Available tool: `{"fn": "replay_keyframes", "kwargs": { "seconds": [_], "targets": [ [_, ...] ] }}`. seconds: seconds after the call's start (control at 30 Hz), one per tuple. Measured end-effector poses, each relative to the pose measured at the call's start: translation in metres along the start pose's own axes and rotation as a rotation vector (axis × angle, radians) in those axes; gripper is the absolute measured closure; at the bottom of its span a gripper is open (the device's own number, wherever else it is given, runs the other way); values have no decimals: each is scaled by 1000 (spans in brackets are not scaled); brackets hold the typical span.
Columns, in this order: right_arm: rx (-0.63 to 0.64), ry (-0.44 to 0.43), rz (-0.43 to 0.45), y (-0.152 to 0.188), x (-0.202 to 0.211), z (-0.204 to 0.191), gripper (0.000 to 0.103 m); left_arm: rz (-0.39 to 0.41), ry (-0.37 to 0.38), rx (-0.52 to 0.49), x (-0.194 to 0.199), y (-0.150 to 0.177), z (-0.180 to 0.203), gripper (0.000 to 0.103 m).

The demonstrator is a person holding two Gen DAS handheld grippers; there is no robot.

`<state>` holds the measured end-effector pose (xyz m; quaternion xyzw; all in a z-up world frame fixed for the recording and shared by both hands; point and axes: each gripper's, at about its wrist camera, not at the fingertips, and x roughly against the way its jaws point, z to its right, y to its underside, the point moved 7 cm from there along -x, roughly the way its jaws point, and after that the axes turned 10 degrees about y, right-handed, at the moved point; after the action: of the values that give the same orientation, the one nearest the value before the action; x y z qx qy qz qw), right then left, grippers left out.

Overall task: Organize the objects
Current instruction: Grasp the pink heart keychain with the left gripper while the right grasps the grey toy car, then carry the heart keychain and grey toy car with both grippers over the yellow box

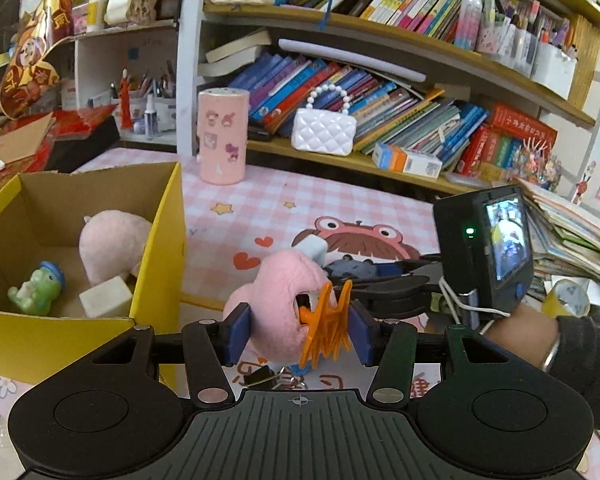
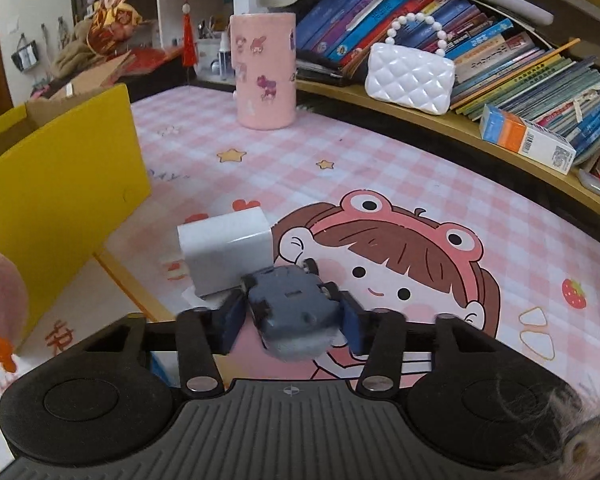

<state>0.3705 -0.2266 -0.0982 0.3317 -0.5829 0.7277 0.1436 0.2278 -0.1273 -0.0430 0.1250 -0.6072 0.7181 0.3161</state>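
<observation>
My left gripper [image 1: 299, 332] is shut on a pink plush toy [image 1: 276, 292] that has an orange claw clip [image 1: 328, 330] attached; one pad presses the plush, the other the clip. It hangs just right of the yellow cardboard box [image 1: 156, 264]. My right gripper [image 2: 294, 322] is shut on a grey-blue toy car [image 2: 296, 312], which is turned wheels-up between the blue pads. A white charger block [image 2: 226, 256] stands on the mat right behind the car. The left wrist view shows the right gripper [image 1: 358, 282] with the car [image 1: 352, 268] beyond the plush.
Inside the box lie another pink plush [image 1: 112, 240], a green dinosaur figure [image 1: 38, 288] and a white cube [image 1: 106, 298]. A pink cylinder [image 2: 264, 72] stands at the back of the pink checked mat [image 2: 380, 168]. A white purse [image 2: 410, 78] and books fill the shelf.
</observation>
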Motion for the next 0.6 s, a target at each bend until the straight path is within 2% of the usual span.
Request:
{"fn": "replay_keyframes", "kwargs": {
  "seconds": [0.13,0.37,0.6],
  "targets": [
    [-47,27,29,0,25,7,61,3,27,-16,2,-1,3,53],
    [-207,107,41,12,83,22,61,-3,90,-53,8,7,15,53],
    [-276,153,20,40,134,5,61,-11,127,-86,24,18,11,53]
  ]
}}
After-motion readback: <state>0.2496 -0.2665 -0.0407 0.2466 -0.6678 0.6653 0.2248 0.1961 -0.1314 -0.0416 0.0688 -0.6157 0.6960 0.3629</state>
